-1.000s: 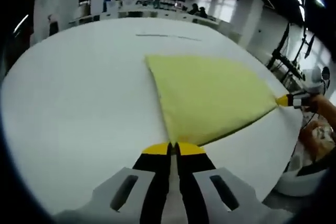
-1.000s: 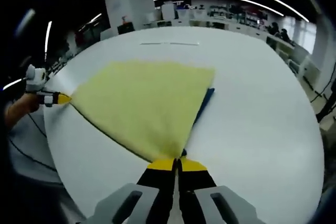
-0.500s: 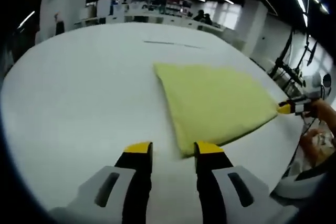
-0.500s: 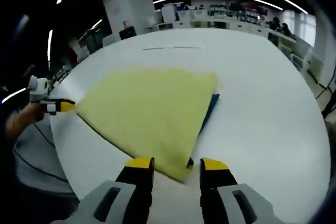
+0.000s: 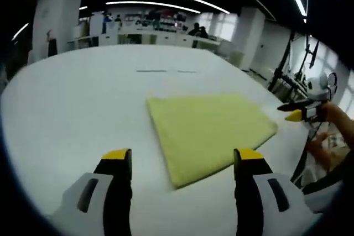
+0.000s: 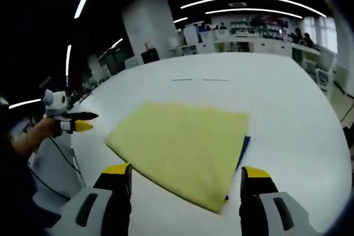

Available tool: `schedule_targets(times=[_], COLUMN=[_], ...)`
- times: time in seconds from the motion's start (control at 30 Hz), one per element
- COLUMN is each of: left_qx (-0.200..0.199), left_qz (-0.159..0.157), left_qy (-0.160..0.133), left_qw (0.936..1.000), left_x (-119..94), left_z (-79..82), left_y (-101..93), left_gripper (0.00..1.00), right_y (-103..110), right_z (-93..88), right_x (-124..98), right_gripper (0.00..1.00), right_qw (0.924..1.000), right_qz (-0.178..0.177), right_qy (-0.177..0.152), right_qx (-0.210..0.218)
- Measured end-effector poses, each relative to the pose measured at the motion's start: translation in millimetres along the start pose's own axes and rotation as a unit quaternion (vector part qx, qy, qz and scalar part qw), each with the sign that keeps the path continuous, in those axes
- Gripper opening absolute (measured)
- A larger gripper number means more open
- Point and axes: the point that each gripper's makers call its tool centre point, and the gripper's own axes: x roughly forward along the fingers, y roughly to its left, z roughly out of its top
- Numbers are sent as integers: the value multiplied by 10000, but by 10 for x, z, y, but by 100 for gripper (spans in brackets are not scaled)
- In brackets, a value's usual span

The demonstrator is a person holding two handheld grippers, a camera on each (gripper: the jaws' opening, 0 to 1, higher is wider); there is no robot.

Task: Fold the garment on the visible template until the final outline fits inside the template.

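Left gripper (image 5: 182,161) spread wide, nothing held; right gripper (image 6: 185,175) likewise. Folded yellow garment (image 5: 207,128) lain flat on white table (image 5: 72,92) just ahead of both. Judged soft, light, limp; best pinched at corners.

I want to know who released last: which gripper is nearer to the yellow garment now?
About equal. Left gripper and right gripper both hover open, each just off a near corner of the yellow garment.

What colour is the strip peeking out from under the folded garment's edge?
Blue strip, beside the yellow garment; clearest in the right gripper view.
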Motion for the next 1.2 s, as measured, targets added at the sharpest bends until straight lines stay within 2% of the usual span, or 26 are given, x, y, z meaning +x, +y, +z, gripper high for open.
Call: schedule_targets(times=[0.23, 0.4, 0.7, 1.0, 1.2], left_qx=[22, 25, 102, 46, 44], left_qz=[-216, -276, -247, -200, -198], left_qy=[-260, -446, -586, -522, -478], left_qw=[9994, 9986, 9979, 9984, 9987], left_x=[-115, -175, -356, -412, -427], left_z=[173, 256, 328, 257, 233], left_y=[-121, -143, -177, -166, -160], left_gripper=[89, 99, 99, 99, 99], right_y=[174, 282, 328, 317, 301], right_z=[131, 181, 234, 257, 248], right_x=[-127, -187, -299, -397, -409], right_gripper=[98, 99, 99, 99, 99], right_qw=[9993, 9984, 9974, 9970, 9972], right_qz=[146, 227, 224, 144, 79], right_qy=[-108, -142, -288, -496, -518], right_qx=[-324, -497, -619, -573, -539])
